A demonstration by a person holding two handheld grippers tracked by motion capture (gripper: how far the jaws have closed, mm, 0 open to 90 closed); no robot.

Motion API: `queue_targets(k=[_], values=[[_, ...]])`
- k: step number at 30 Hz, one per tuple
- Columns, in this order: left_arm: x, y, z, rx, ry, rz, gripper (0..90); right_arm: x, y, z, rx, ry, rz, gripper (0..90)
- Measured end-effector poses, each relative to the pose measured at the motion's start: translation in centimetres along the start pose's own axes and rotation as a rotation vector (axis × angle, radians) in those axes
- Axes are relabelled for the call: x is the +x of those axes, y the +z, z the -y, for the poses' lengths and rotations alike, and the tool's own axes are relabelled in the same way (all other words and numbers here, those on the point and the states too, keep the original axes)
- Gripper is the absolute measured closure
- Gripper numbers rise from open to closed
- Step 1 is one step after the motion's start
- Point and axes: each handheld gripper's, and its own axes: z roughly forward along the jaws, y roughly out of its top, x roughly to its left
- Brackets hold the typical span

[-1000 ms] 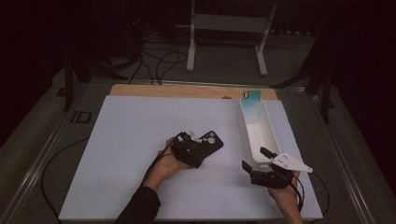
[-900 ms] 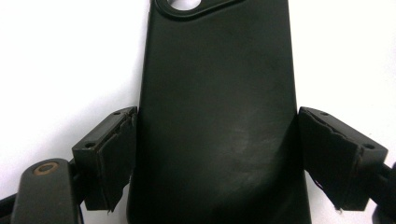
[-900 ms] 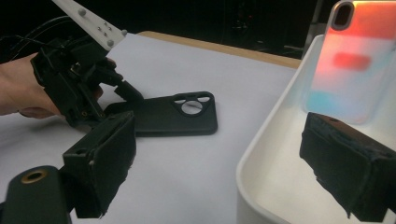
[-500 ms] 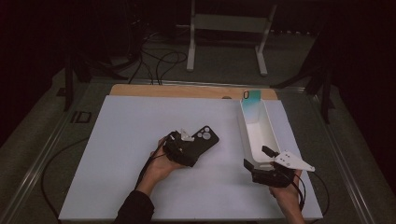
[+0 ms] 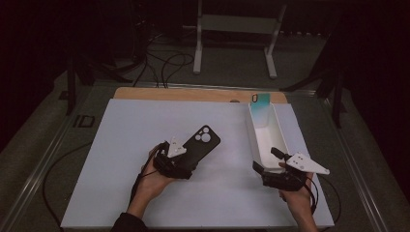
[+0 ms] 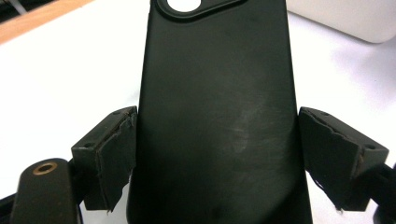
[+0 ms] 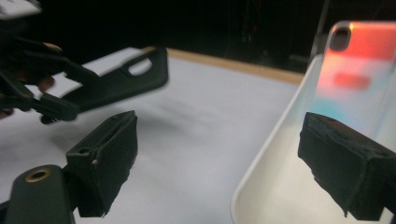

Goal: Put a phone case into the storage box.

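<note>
A black phone case [image 5: 203,140] with round camera holes is held above the white mat, and my left gripper [image 5: 183,157] is shut on its lower end. In the left gripper view the case [image 6: 215,93] fills the gap, both jaws pressing its long edges. My right gripper [image 5: 267,160] stands open at the near end of a long white tray [image 5: 251,135], nothing between its jaws. In the right gripper view the tray rim [image 7: 275,140] runs between the spread jaws. A translucent iridescent case [image 7: 359,70] leans at the tray's far end [image 5: 261,104].
A white mat [image 5: 145,121] covers the table, with a wooden strip [image 5: 193,94] along its far edge. A white metal stand [image 5: 237,38] and cables lie on the floor beyond. The left gripper with the black case [image 7: 126,84] shows left in the right gripper view.
My left gripper has shifted a little to the left with the black case, and the case's back now faces up more fully. The right gripper has hardly moved.
</note>
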Motion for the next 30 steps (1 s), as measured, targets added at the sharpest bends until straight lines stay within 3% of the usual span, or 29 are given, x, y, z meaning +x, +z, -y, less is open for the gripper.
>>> queue_targets(k=[3,6,13,20,30], values=[[-0.1,-0.7,0.4,-0.025,0.0,-0.009,16.2,-0.1,0.3,-0.2,0.047,0.026,-0.022,12.2],[-0.3,-1.3,0.7,-0.059,-0.004,-0.017,16.1,0.0,0.6,-0.5,0.059,0.026,-0.033,11.1],[-0.7,-2.2,0.6,-0.092,0.01,-0.018,16.1,0.2,1.3,-1.6,0.065,0.042,-0.069,10.0],[-1.3,-2.8,0.4,-0.119,0.029,-0.012,16.0,1.4,2.6,-3.5,0.078,0.025,-0.116,9.4],[-2.9,-3.1,-0.6,-0.165,0.065,0.02,15.8,2.7,4.3,-5.3,0.088,0.035,-0.181,9.5]])
